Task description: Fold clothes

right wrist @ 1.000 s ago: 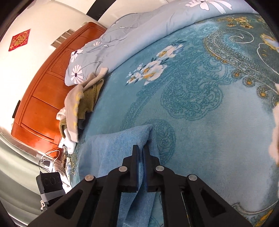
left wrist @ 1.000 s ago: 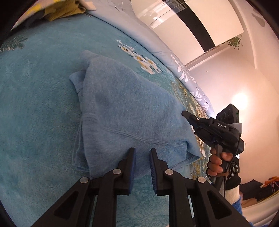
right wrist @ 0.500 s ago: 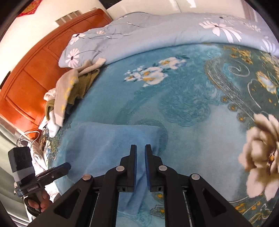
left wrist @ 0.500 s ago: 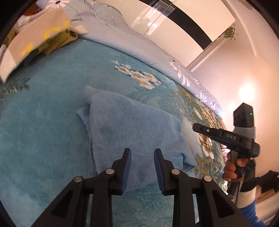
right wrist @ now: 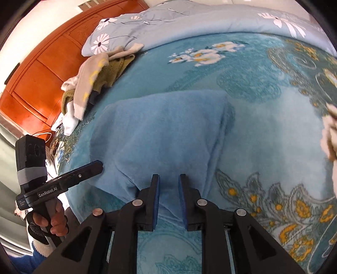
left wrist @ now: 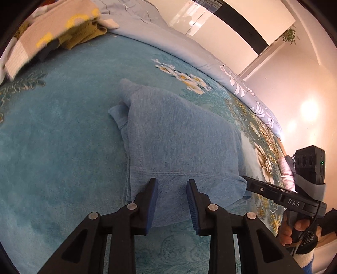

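A folded light blue sweater (left wrist: 179, 137) lies flat on the teal floral blanket (left wrist: 52, 158); it also shows in the right wrist view (right wrist: 160, 134). My left gripper (left wrist: 172, 183) is open and empty, just above the sweater's near hem. My right gripper (right wrist: 169, 178) is open and empty over the sweater's near edge. The right gripper shows in the left wrist view (left wrist: 245, 182) at the sweater's right corner. The left gripper shows in the right wrist view (right wrist: 101, 164) at its left edge.
A heap of beige, olive and white clothes (right wrist: 94, 71) lies at the bed's far left, by the orange headboard (right wrist: 42, 63). A pale blue flowered duvet (right wrist: 189, 19) runs along the far side. A pink garment (left wrist: 285, 172) lies at the bed's right edge.
Both grippers have opened, let go of the sweater and drawn back toward me. The sweater now lies flat, folded on the blanket.
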Tool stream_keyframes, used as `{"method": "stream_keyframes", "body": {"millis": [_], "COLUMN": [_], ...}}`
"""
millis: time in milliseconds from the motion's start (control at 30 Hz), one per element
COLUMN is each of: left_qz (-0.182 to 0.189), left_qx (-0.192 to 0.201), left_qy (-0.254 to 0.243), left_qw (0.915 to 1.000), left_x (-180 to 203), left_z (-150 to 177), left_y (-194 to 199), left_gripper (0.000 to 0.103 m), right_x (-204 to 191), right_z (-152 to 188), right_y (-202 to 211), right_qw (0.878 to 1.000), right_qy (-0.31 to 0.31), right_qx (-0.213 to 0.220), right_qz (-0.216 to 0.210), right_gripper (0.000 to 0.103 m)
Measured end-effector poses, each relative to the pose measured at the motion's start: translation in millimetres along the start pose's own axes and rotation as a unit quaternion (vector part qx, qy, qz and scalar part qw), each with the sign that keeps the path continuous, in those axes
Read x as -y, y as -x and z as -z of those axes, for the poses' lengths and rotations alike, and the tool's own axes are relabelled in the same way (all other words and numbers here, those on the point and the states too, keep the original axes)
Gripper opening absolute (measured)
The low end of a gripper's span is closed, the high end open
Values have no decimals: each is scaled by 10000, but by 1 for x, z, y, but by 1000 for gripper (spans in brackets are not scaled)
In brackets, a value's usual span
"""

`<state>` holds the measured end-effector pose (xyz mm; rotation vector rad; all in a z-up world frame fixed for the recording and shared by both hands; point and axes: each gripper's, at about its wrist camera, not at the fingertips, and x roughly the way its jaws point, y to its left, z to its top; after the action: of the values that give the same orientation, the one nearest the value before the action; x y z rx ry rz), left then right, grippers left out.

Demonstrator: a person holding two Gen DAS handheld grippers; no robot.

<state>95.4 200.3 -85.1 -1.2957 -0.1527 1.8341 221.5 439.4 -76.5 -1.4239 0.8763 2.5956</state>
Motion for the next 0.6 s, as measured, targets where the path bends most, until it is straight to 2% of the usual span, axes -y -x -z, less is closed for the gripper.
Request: {"method": "stream_keyframes", "body": {"millis": [100,233,300,333,367,400,433,500,600], "left_qz": [79,240,335,371,390,376,346,476,892], "left_qx": [12,161,359,447,507,528,503,379,135], "left_qy": [78,106,238,350,479,620,772,1044,1353], "left_qw": [9999,9995,9985,9977,9968,9960,9951,9927,9867], "left_x": [-3,-4,-11,-17,-25,-34,-42,-57,-69], "left_z": [0,-7,-13,-17,-21,-25,-28,-33,-37], "left_y": [2,17,29,33,34,32,30,21,7], "left_gripper": [31,31,40,54,61,71,73,75,79], "right_x": [11,8,12,17,23,29,34,44,54], "right_z": [5,5,6,6,7,7,7,8,10], "right_y": [0,8,19,23,26,28,27,23,15], "right_qw": [9991,9988,9974,9964,9951,9938,9925,9899,9831], "right_qy": [-289,-274,-372,-486,-625,-767,-907,-1140,-1477], "right_qx": [113,228,440,535,620,685,705,684,665], "right_qz": [-284,-324,-431,-450,-442,-428,-410,-488,-856], "right_gripper": [18,18,19,28,38,44,53,56,62]}}
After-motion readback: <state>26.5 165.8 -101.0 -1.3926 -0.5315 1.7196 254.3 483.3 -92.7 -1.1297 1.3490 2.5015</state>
